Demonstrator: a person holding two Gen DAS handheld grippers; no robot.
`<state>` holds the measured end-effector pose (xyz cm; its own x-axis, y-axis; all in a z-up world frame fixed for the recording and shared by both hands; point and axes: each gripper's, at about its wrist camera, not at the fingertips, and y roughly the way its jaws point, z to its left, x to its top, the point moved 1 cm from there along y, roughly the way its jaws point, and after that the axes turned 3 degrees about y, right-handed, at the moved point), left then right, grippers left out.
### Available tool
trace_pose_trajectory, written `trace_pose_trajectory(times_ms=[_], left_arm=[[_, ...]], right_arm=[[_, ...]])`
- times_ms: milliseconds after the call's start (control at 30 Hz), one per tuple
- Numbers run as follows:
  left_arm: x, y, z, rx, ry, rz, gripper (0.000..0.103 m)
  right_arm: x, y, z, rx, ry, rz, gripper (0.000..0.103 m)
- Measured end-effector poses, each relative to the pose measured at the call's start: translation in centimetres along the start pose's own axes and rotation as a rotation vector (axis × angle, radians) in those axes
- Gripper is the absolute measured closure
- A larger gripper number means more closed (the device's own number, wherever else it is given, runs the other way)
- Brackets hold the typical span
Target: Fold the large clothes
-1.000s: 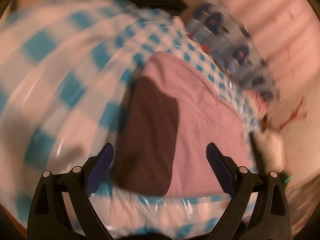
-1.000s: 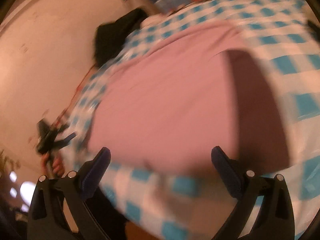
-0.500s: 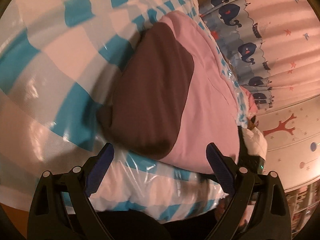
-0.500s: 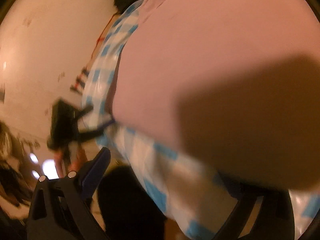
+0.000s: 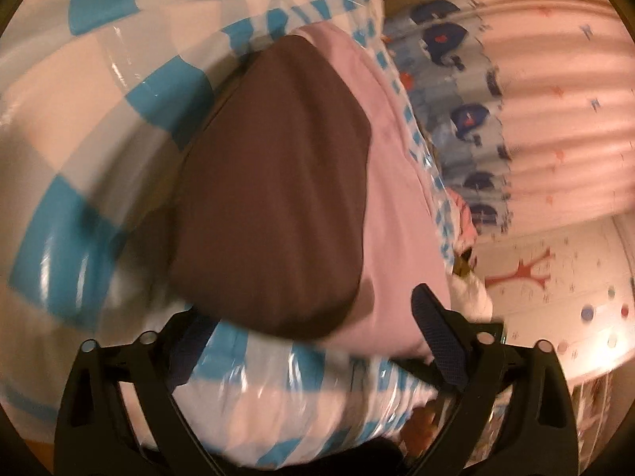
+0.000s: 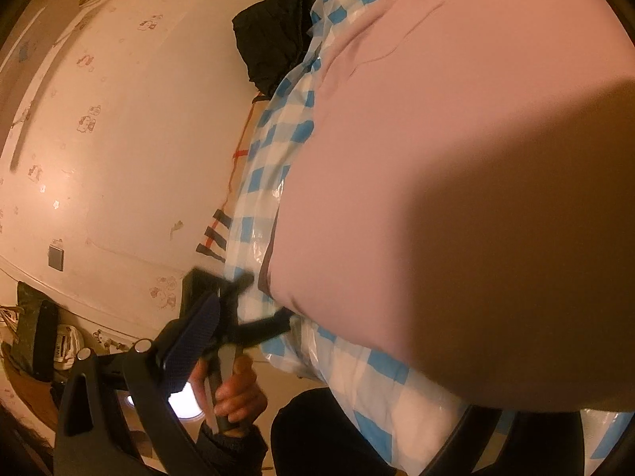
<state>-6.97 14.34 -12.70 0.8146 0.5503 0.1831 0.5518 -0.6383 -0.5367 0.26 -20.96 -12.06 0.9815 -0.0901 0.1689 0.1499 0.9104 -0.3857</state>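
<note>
Checked tablecloth [image 5: 131,91]. Pink garment [image 5: 401,206] lies folded ahead of your left gripper [image 5: 317,337], fingers wide, empty. Right gripper [image 6: 329,361] probably open too; folding looks nearly finished.

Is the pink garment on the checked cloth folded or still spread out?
Folded: the pink garment lies as a compact, round-edged block on the blue-and-white checked plastic tablecloth, no sleeves showing.

The left gripper [image 5: 313,341] has a black plastic frame with triangular cut-outs, round silver rivets at the joints, and dark blue textured pads [image 5: 440,341] on its fingers. The right gripper [image 6: 341,361] shows the same black frame, rivets and blue pad. Below it, the person's hand [image 6: 238,392] emerges from a dark knitted sleeve [image 6: 234,448].
</note>
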Motion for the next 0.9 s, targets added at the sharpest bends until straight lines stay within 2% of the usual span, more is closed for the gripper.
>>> trace_pose_trajectory(times_ms=[100,200,267,333,467,667,800,900], left_arm=[[0.7,1.3,0.5,0.024,-0.076,-0.015,0.01],[0.5,0.8,-0.8,0.031,-0.012,-0.063,0.01],[0.6,0.9,-0.8,0.026,-0.004,-0.063,0.01],[0.9,1.7,0.0,0.053,-0.025,-0.038,0.01],[1.1,3.0,1.2,0.067,-0.057,-0.024,0.01],[1.6,3.2,1.0,0.079,-0.081,-0.036,0.01],[1.7,3.3,0.8,0.088,-0.081,-0.037,0.01],[1.7,3.6,1.0,0.109,-0.078,-0.032,0.01]], right_arm=[[-0.9,-0.7,-0.6,-0.054,-0.01,0.043,0.006],[-2.3,-5.3,-1.6,-0.132,-0.026,0.023,0.006],[-3.1,-10.3,-3.5,-0.179,0.02,-0.039,0.006],[-3.4,-14.0,-5.8,-0.206,0.097,-0.094,0.006],[-3.2,-19.9,-9.8,-0.189,0.227,-0.204,0.006],[-1.8,-21.6,-12.4,-0.197,0.275,-0.253,0.006],[-0.9,-22.1,-12.4,-0.088,0.261,-0.314,0.006],[-0.5,-21.2,-13.0,-0.12,0.265,-0.285,0.007]])
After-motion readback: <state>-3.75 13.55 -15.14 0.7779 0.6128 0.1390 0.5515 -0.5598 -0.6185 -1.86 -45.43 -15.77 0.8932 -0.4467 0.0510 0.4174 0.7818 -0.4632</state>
